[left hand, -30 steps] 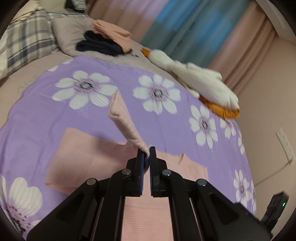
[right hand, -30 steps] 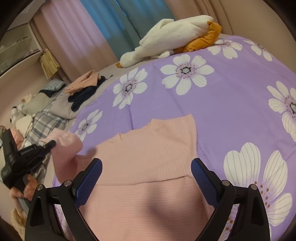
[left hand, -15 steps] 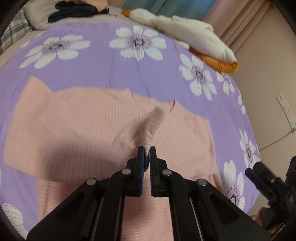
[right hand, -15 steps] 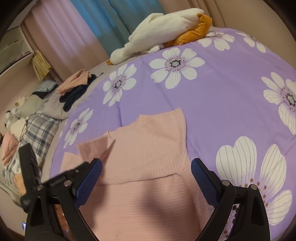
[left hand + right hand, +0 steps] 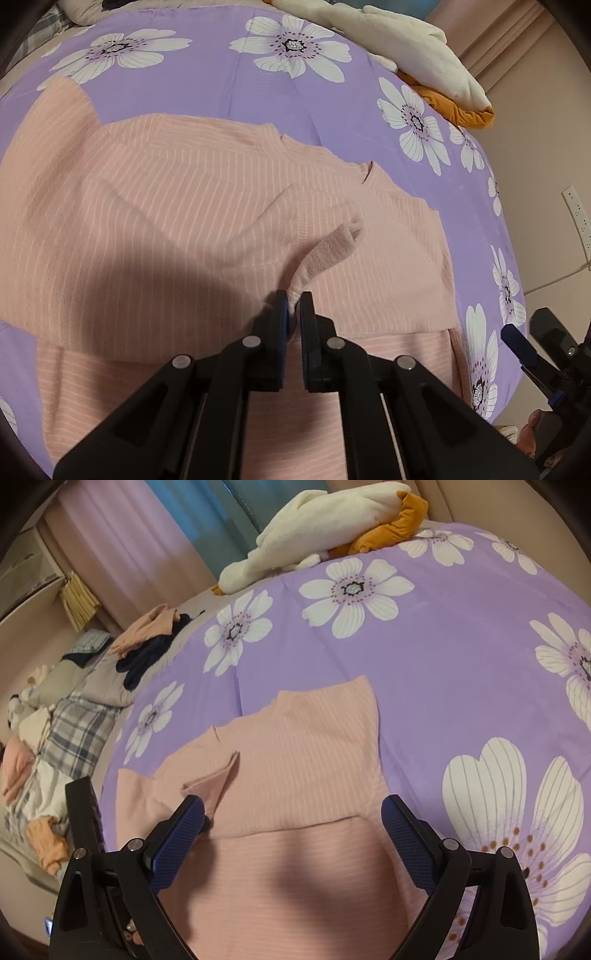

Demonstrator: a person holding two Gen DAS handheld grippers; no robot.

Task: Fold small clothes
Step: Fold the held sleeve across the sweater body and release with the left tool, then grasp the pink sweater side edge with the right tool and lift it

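A pink ribbed sweater point(image 5: 184, 221) lies flat on the purple flowered bedspread point(image 5: 229, 85). One sleeve point(image 5: 325, 254) is folded across its chest. My left gripper point(image 5: 291, 306) hangs low over the sweater, its jaws just opening, with the sleeve's cuff still pinched between the pads. In the right wrist view the same sweater point(image 5: 306, 746) shows with the folded sleeve point(image 5: 218, 779) on its left. My right gripper point(image 5: 291, 812) hovers open above the sweater's lower body, with nothing between its fingers. Its blue pad point(image 5: 517, 343) shows at the right edge of the left wrist view.
A white plush goose on an orange cloth point(image 5: 325, 528) lies at the bed's far side. A pile of pink and dark clothes point(image 5: 155, 638) and a plaid pillow point(image 5: 77, 734) sit to the left. A wall socket point(image 5: 576, 218) is on the right wall.
My left gripper has come down and across with the sleeve, which hung up in the air and now lies over the sweater's chest. The right gripper has barely moved.
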